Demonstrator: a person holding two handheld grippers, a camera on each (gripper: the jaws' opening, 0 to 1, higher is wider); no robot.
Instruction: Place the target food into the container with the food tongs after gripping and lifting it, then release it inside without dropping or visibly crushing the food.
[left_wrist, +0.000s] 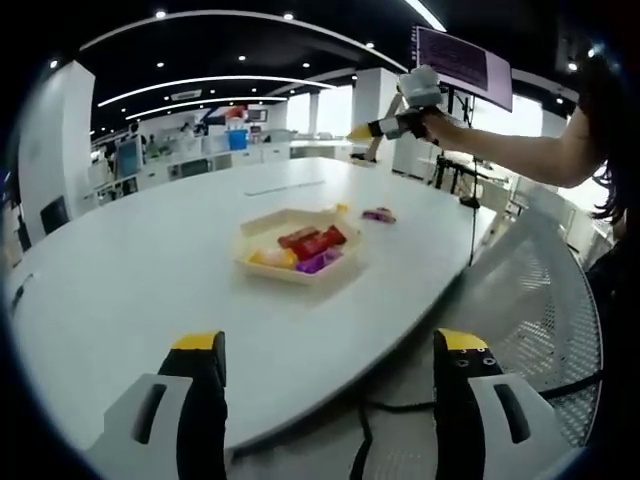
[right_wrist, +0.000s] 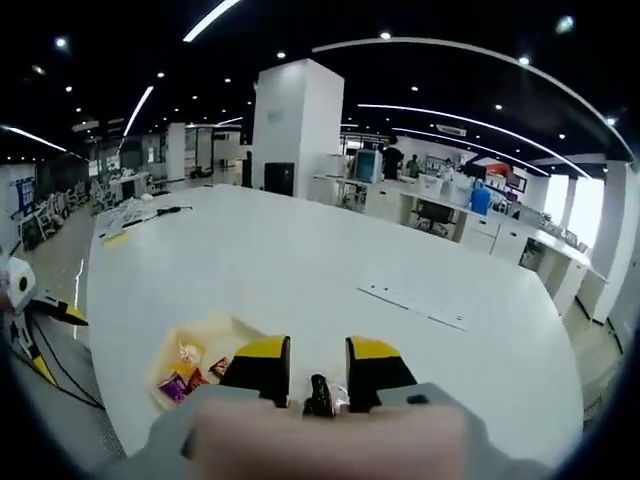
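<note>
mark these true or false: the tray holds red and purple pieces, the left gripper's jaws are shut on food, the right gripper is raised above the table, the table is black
1. The tray holds red and purple pieces. True.
2. The left gripper has its jaws shut on food. False: its jaws stand wide apart with nothing between them.
3. The right gripper is held in the air above the table. True, as the left gripper view shows.
4. The table is black. False: it is white.
</note>
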